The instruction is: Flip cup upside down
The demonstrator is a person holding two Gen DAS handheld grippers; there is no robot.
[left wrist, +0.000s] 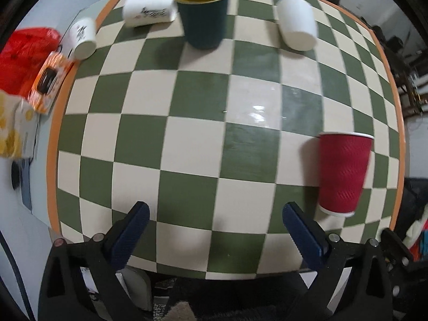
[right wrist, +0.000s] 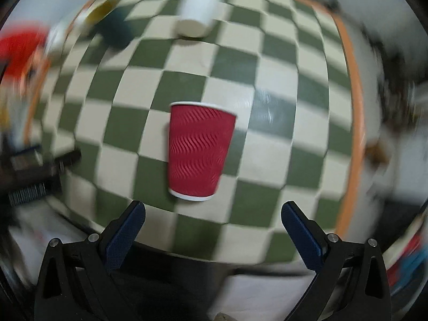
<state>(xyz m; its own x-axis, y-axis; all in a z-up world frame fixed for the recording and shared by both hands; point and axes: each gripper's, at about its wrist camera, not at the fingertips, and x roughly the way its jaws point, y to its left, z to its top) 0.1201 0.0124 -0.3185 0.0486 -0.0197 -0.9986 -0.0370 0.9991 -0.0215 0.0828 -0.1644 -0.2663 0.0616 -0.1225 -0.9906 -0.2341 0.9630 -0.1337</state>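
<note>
A red ribbed paper cup (right wrist: pixel 199 151) stands upright on the green-and-cream checkered table (right wrist: pixel 267 160), straight ahead of my right gripper (right wrist: pixel 213 211) and a short way beyond its fingertips. My right gripper is open and empty, near the table's front edge. The same red cup shows at the right in the left wrist view (left wrist: pixel 342 174). My left gripper (left wrist: pixel 216 211) is open and empty above the table's near edge, left of the red cup.
A dark green cup with yellow inside (left wrist: pixel 203 13) stands upright at the back. A white cup (left wrist: pixel 295 25) stands rim-down at the back right. Two printed white cups (left wrist: pixel 148 10) (left wrist: pixel 83 38) lie at the back left. A red bag (left wrist: pixel 24 53) and boxes (left wrist: pixel 48 83) sit past the left edge.
</note>
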